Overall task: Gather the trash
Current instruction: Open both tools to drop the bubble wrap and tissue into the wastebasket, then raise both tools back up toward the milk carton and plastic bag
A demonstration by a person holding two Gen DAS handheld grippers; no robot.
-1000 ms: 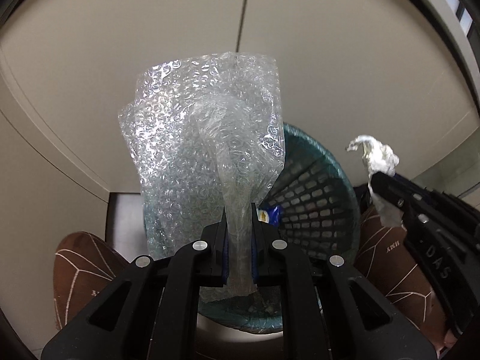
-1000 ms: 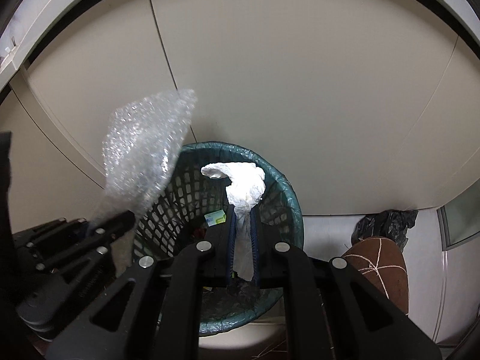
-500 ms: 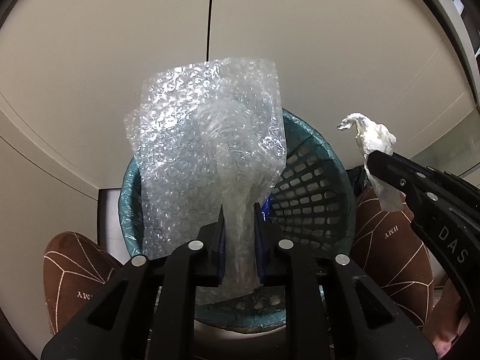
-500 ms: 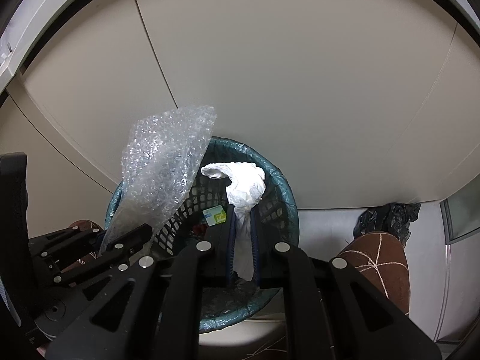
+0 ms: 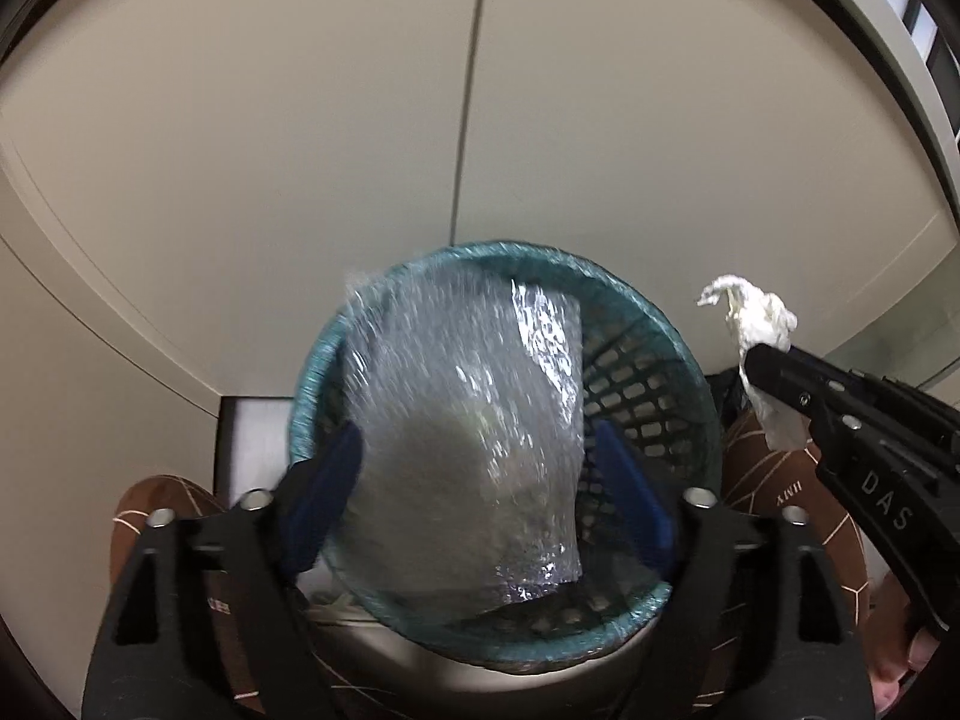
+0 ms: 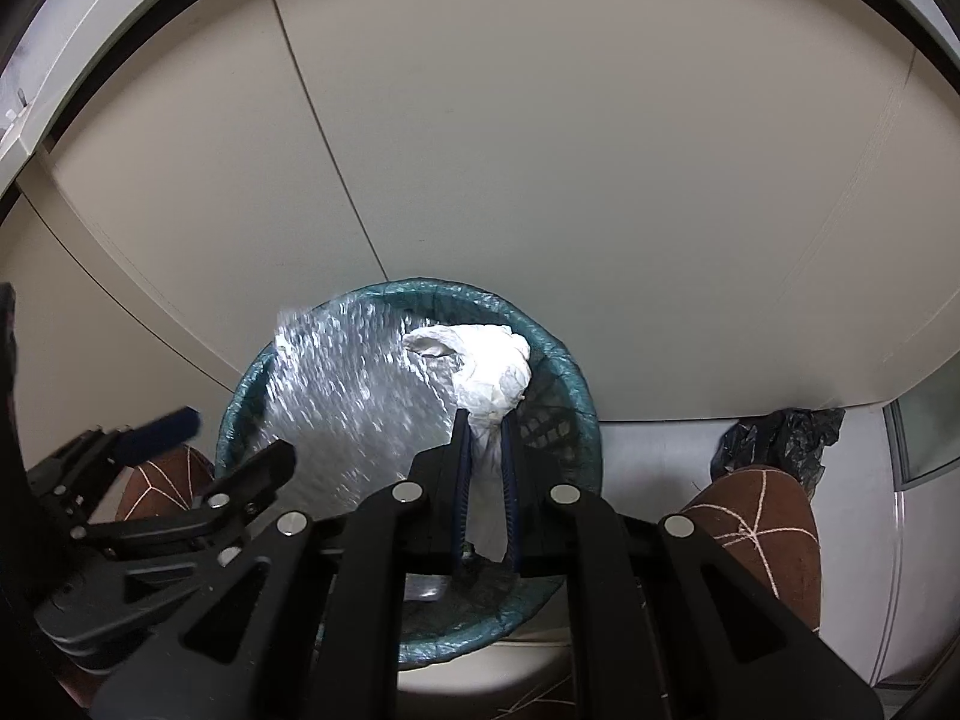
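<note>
Over the round teal mesh wastebasket (image 5: 672, 360), a motion-blurred sheet of clear bubble wrap (image 5: 468, 450) sits between the left gripper's (image 5: 480, 480) wide-spread jaws, untouched. Beside it, the right gripper (image 6: 483, 438) pinches a crumpled white tissue (image 6: 492, 366) above the rim.

My left gripper (image 5: 480, 474) is over the bin (image 5: 654, 324), fingers spread wide, nothing touching the blue pads (image 5: 327, 480). My right gripper (image 6: 485, 456) sits just beside it above the same bin, fingers pinched tight on the wad of tissue (image 6: 489, 372), which sticks out past the tips.
</note>
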